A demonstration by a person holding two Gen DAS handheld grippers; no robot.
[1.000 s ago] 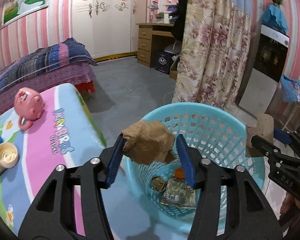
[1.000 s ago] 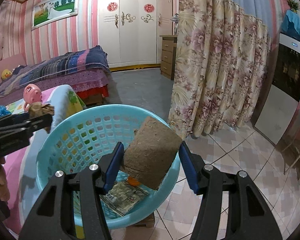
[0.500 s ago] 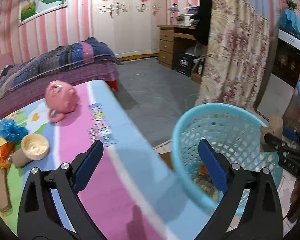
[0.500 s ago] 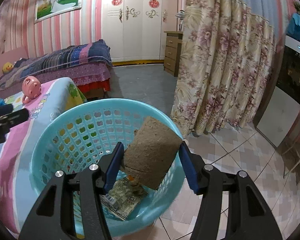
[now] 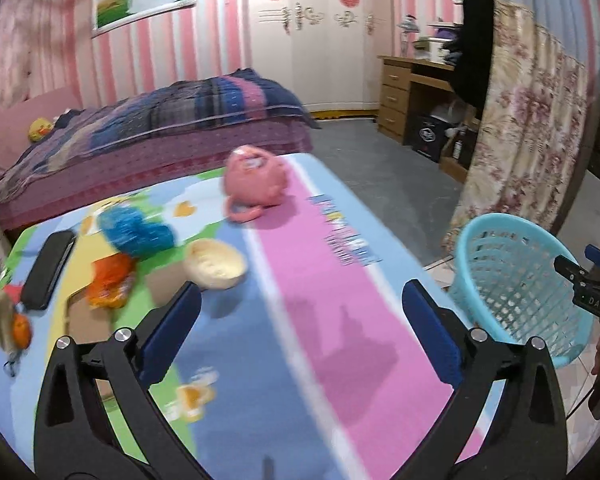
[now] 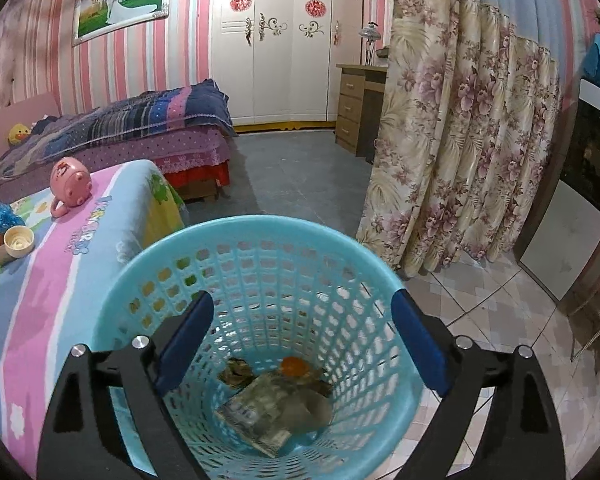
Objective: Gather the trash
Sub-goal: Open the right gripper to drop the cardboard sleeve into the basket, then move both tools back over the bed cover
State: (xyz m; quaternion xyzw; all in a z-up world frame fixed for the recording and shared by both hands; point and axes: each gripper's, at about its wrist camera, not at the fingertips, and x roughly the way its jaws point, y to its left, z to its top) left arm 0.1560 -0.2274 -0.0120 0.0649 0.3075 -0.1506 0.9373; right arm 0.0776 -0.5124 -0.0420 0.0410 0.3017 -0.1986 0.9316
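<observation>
The right gripper (image 6: pixel 300 340) hangs over the basket (image 6: pixel 148 256), its fingers (image 6: pixel 186 340) opening wide with nothing between them. Below, on the basket floor, lies the trash (image 6: pixel 276 404): a printed wrapper, a grey-brown lump partly over it, a crumpled brown scrap and a small orange piece.

The left gripper (image 5: pixel 300 332) is over the tabletop (image 5: pixel 340 320), its fingers (image 5: pixel 170 336) also opening wide and empty. Beyond its left finger sit a cream cup (image 5: pixel 215 263), an orange wrapper (image 5: pixel 110 280), a blue crinkled ball (image 5: pixel 134 230) and a black phone-like slab (image 5: pixel 48 270) (motion blur makes that one hard to name). Farther back stands a pink piggy mug (image 5: pixel 256 182). At the tabletop's left edge is more litter (image 5: pixel 6 320), tan and orange. The basket sits on the floor just off the tabletop's right side, with the right gripper's tip at its far rim.
</observation>
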